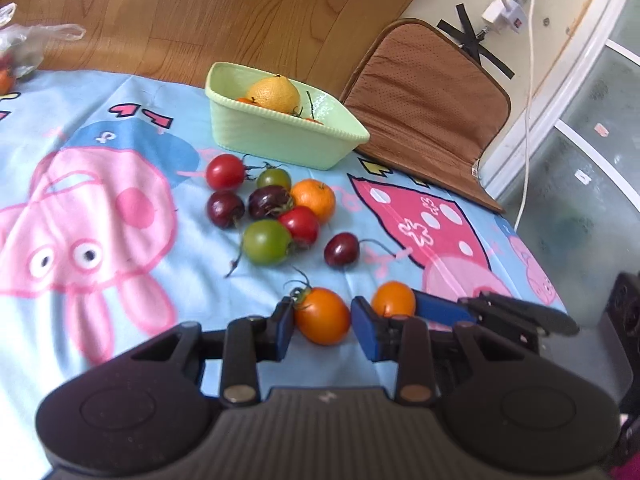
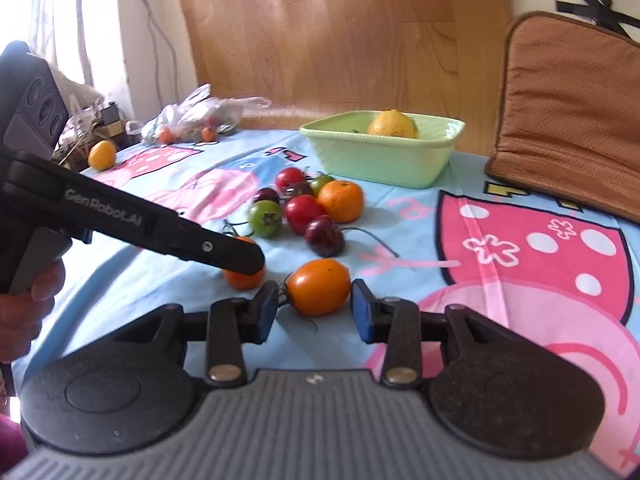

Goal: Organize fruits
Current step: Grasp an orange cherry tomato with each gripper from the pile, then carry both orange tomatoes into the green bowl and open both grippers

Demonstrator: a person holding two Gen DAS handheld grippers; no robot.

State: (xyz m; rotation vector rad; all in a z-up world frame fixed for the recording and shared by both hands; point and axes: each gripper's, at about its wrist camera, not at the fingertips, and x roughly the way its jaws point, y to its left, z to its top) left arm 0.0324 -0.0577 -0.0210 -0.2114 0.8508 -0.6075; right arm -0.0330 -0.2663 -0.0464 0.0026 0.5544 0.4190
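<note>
A pale green basket [image 1: 280, 142] at the far side of the table holds a yellow-orange citrus [image 1: 274, 92] and small tomatoes; it also shows in the right wrist view [image 2: 380, 160]. A cluster of red, green, dark and orange fruits [image 1: 272, 208] lies in front of it. My left gripper [image 1: 322, 320] is open, with an orange tomato [image 1: 322, 316] between its blue pads. My right gripper [image 2: 316, 308] is open around another orange tomato [image 2: 318, 286], which shows in the left wrist view [image 1: 394, 298] between the right gripper's fingers. A dark cherry [image 1: 342, 250] lies just beyond.
The table wears a blue cartoon-pig cloth [image 1: 100, 208]. A brown cushioned chair back [image 1: 432, 96] stands behind the basket. A plastic bag of small fruits [image 2: 192, 120] and a loose yellow fruit [image 2: 102, 154] lie at the far left. The left gripper's body [image 2: 140, 220] crosses the right view.
</note>
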